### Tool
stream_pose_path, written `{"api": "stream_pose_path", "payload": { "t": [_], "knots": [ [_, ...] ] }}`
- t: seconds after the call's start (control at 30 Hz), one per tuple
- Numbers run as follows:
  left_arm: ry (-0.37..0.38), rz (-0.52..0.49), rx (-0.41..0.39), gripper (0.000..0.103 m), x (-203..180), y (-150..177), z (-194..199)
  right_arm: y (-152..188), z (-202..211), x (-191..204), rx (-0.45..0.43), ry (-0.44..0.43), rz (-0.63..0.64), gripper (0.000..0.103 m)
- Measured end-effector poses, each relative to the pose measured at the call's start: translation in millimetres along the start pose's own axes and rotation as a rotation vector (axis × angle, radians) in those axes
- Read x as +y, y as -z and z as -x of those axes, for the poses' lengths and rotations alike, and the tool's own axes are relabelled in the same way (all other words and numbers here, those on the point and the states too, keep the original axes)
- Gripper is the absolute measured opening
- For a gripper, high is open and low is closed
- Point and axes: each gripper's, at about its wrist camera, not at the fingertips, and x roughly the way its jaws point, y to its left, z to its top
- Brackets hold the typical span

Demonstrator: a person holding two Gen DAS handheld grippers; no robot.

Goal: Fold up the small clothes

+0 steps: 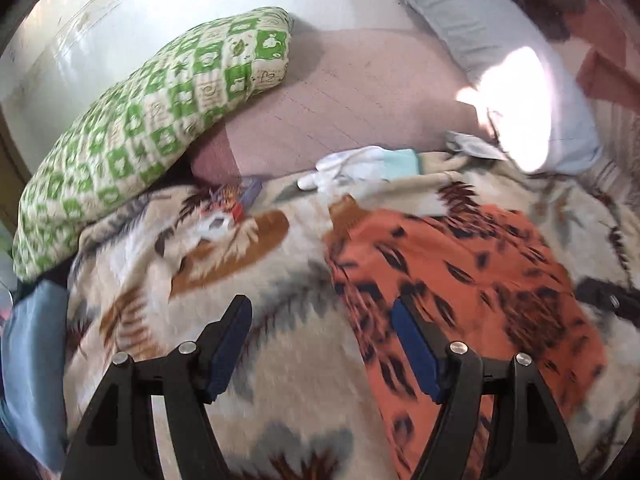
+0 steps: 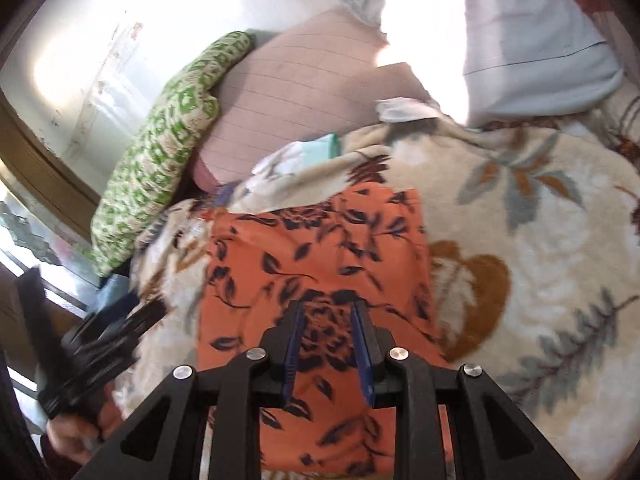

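An orange garment with a dark leaf print (image 1: 460,272) (image 2: 320,248) lies spread flat on a floral blanket (image 1: 240,264) (image 2: 520,220). My left gripper (image 1: 320,304) hovers open and empty over the blanket at the garment's left edge; its right finger shows over the orange cloth. My right gripper (image 2: 327,308) hangs above the garment's near half, its jaws a narrow gap apart with nothing pinched between them. The left gripper (image 2: 100,340) appears blurred in a hand at the left of the right wrist view. A dark part of the right gripper (image 1: 612,300) shows at the right edge of the left wrist view.
A green checked pillow (image 1: 140,132) (image 2: 168,152) leans at the far left. White and teal small clothes (image 1: 360,164) (image 2: 312,148) lie at the blanket's far edge. A grey pillow (image 1: 460,8) (image 2: 540,60) and pink sheet (image 1: 352,92) lie beyond, with a wall behind.
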Motion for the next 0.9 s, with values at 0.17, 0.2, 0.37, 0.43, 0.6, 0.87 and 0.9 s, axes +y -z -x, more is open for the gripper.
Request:
{"api": "stream_pose_path", "payload": {
  "t": [0.17, 0.2, 0.37, 0.43, 0.6, 0.87, 0.9],
  "knots": [
    [-0.008, 0.020, 0.057, 0.074, -3.9, -15.8, -64.6, -8.3, -41.8, -5.3, -0.035, 0.004, -0.052, 0.027],
    [-0.037, 0.012, 0.067, 0.074, -4.6, -17.0, -78.1, -14.0, -54.7, -9.8, -0.028, 0.009, -0.073, 0.027],
    [-0.075, 0.101, 0.144, 0.079, 7.7, -22.8, -119.1, -24.7, -92.1, -25.7, 0.046, 0.032, -0.113, 0.025],
    [-0.062, 0.119, 0.171, 0.079, 11.7, -24.1, -112.4, -24.9, -82.8, -24.8, 0.036, 0.006, -0.136, 0.026],
    [0.031, 0.208, 0.123, 0.078, 23.8, 7.7, -52.9, 1.2, -44.3, -17.0, -0.007, -0.005, -0.055, 0.028],
    [-0.194, -0.124, 0.038, 0.077, -47.5, 111.9, 22.5, 73.9, -23.9, -12.4, 0.009, 0.086, 0.027, 0.028],
    [-0.228, -0.149, 0.037, 0.077, -51.8, 122.5, 26.8, 79.9, -19.5, -11.6, 0.013, 0.088, 0.021, 0.028]
  ]
}}
